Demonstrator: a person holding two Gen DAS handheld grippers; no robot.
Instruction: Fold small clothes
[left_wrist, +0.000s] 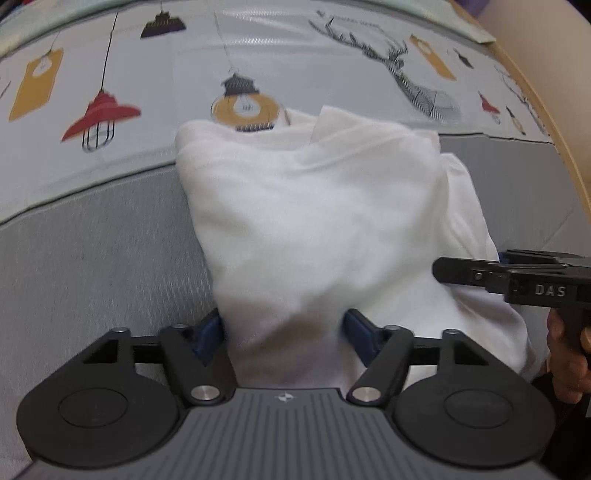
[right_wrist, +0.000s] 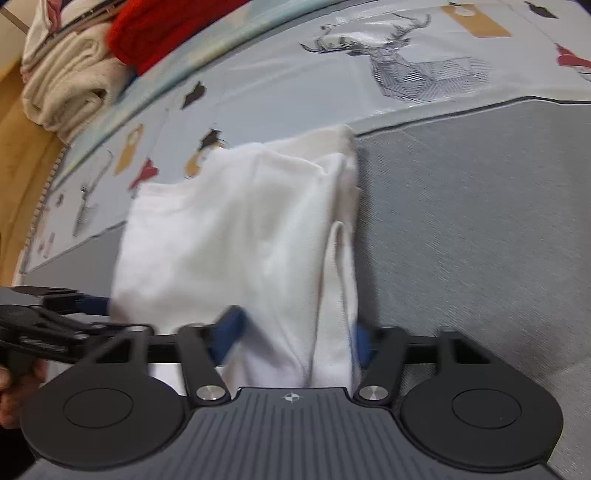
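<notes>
The white garment (left_wrist: 314, 206) lies on the bed (left_wrist: 92, 240), long axis running 6 to 12 o'clock from both tongs, its near hem between the half-open left tongs (left_wrist: 284, 332) and right tongs (right_wrist: 297, 332); grip uncertain, both equally near.

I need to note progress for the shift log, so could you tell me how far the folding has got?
Done: the white garment already lies folded narrow on the grey bedcover. In hand: its near edge sits between the fingers of the left gripper and right gripper. Left: the final fold away from the cameras.
</notes>
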